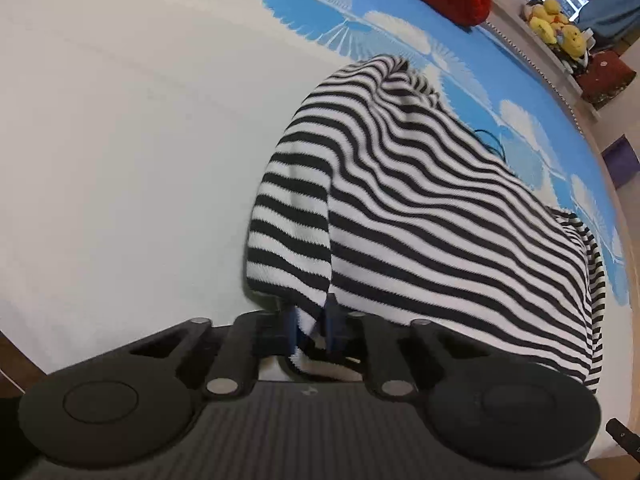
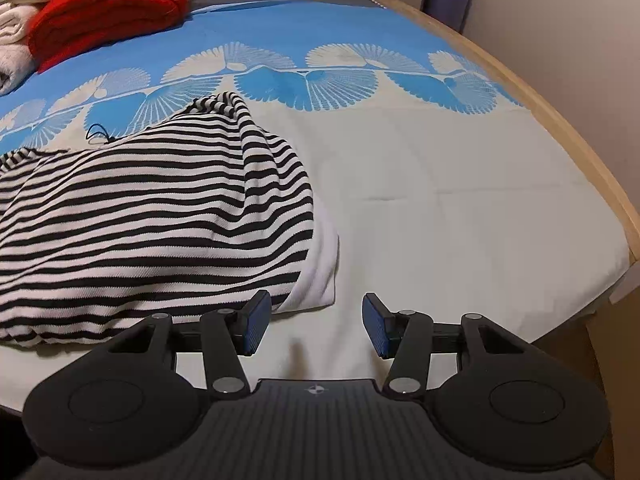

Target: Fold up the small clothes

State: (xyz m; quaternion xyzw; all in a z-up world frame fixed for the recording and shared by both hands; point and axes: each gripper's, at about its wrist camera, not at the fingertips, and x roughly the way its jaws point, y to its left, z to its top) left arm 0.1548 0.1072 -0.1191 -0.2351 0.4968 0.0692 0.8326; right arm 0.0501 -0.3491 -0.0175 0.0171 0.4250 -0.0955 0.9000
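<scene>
The left hand-held gripper [image 1: 311, 322] is pinching the near edge of the striped garment [image 1: 420, 208]. Its two blue pads are standing close together with a fold of black-and-white cloth between them, so it is clamped on the fabric. From this grip the garment is rising and stretching away ahead of the gripper and to its right, like a small tent, while the far part is still lying on the bed [image 1: 120, 140].

The right hand-held gripper [image 2: 314, 330] is hanging just above the bed cover [image 2: 460, 208] with its jaws well apart and nothing between them. The striped garment [image 2: 140, 208] is lying ahead of it and to its left. A white hem corner [image 2: 320, 276] is lying just beyond its left pad [image 2: 256, 328], near it but, as far as I can tell, not touching.

I am judging that the step in hand is the taking up of the garment by one edge, at the beginning of a fold; the cloth is still bunched and not yet laid flat. The next move is probably calling for the right hand-held gripper to go forward and a little left, to close on the white corner, so that both grippers are holding the same edge. After that, the two should be lifting together and keeping the edge tight. The knit looks soft and loose, so a shallow pinch may be slipping out.
</scene>
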